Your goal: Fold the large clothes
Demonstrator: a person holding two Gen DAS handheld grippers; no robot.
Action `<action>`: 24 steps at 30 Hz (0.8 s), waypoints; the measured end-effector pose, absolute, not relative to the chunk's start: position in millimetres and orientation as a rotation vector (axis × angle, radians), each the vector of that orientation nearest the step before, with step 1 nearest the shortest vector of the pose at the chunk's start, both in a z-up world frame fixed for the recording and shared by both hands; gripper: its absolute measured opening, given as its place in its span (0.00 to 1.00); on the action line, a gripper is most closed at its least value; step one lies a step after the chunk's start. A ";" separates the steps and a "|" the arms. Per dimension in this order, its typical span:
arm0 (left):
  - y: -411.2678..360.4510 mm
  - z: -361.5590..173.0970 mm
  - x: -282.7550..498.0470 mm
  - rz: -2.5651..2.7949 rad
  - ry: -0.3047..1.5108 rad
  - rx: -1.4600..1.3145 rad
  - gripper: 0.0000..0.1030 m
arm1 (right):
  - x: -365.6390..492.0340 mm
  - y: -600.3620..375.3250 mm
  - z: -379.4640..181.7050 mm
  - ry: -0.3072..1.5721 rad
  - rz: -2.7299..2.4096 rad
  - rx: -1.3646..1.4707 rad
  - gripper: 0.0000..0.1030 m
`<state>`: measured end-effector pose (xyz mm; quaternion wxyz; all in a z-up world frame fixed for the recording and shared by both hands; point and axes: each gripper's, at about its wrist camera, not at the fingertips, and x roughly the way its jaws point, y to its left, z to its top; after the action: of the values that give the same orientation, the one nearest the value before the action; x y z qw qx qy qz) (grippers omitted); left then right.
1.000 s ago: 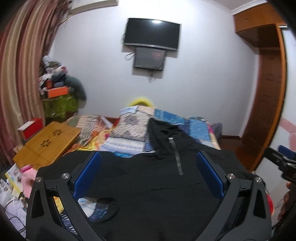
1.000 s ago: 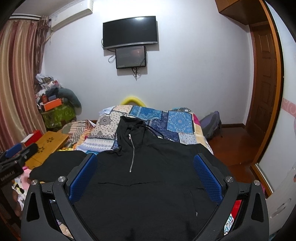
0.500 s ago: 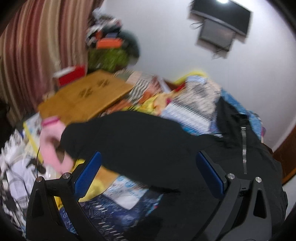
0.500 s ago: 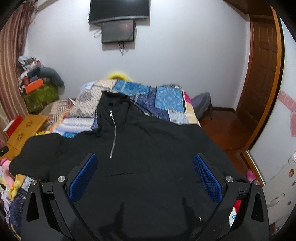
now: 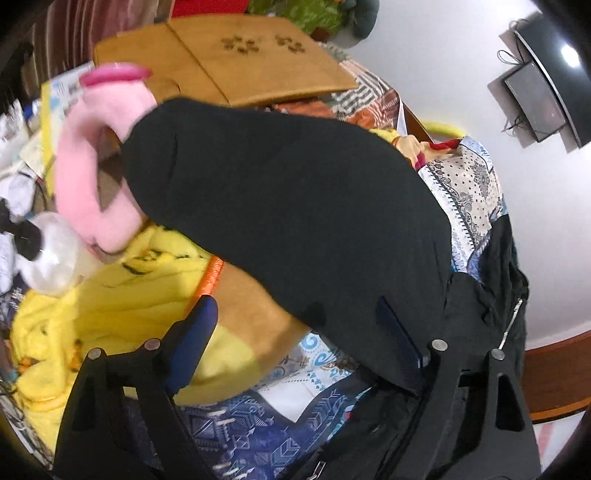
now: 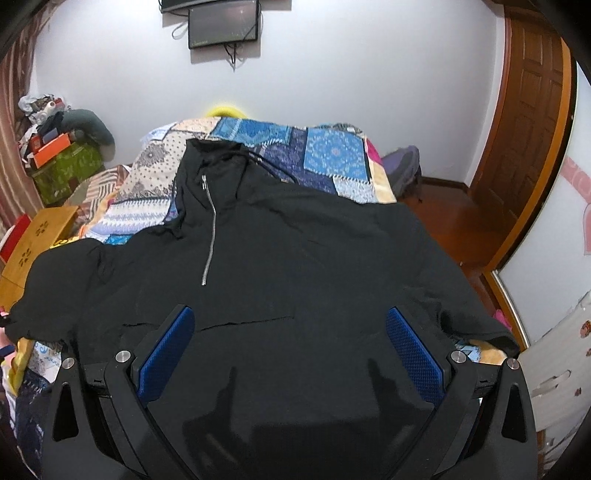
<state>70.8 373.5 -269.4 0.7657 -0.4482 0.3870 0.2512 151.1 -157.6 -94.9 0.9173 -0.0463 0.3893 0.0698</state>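
A black hooded zip sweatshirt (image 6: 288, 266) lies face up on the patchwork bed (image 6: 332, 155), hood toward the far wall, both sleeves spread to the sides. My right gripper (image 6: 290, 343) is open and empty, hovering over the lower front of the sweatshirt. In the left wrist view the sweatshirt's left sleeve (image 5: 288, 206) stretches out past the bed edge over clutter. My left gripper (image 5: 299, 332) is open, tilted, just above the sleeve near the armpit; its right finger (image 5: 399, 339) sits against the black cloth.
A pink plush toy (image 5: 92, 155), yellow plush bedding (image 5: 118, 302) and a wooden lap desk (image 5: 236, 62) crowd the left side by the sleeve cuff. A wooden door (image 6: 532, 140) and floor lie to the right of the bed. A TV (image 6: 221, 22) hangs on the far wall.
My left gripper has swung left and down toward the left sleeve, tilting as it went. My right gripper has dipped lower over the sweatshirt's front. Both stay open.
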 end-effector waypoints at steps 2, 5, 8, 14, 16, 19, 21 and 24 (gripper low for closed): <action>379.7 -278.7 75.0 0.515 0.847 -1.023 0.72 | 154.3 -157.9 -98.1 0.817 0.146 -0.091 1.00; 386.4 -288.1 82.5 0.491 0.850 -1.064 0.64 | 157.5 -156.2 -101.2 0.831 0.149 -0.089 1.00; 391.7 -292.2 91.4 0.491 0.846 -1.047 0.55 | 158.0 -156.7 -102.5 0.836 0.146 -0.097 1.00; 395.0 -292.0 105.1 0.586 0.898 -0.907 0.23 | 162.5 -152.3 -105.1 0.848 0.139 -0.115 1.00; 387.3 -281.3 108.4 0.625 0.912 -0.812 0.15 | 162.1 -151.8 -104.7 0.849 0.141 -0.122 1.00; 370.7 -258.1 116.5 0.640 0.911 -0.656 0.10 | 159.9 -152.4 -102.4 0.844 0.143 -0.128 1.00; 359.7 -237.3 120.9 0.635 0.888 -0.560 0.08 | 158.2 -152.5 -100.8 0.835 0.146 -0.131 1.00; 346.4 -205.1 130.6 0.598 0.833 -0.482 0.07 | 156.2 -152.9 -98.5 0.823 0.147 -0.132 1.00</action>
<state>130.6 346.4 -205.1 0.8436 -0.2284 0.3947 0.2834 156.2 -152.9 -98.5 0.9117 -0.0641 0.3995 0.0716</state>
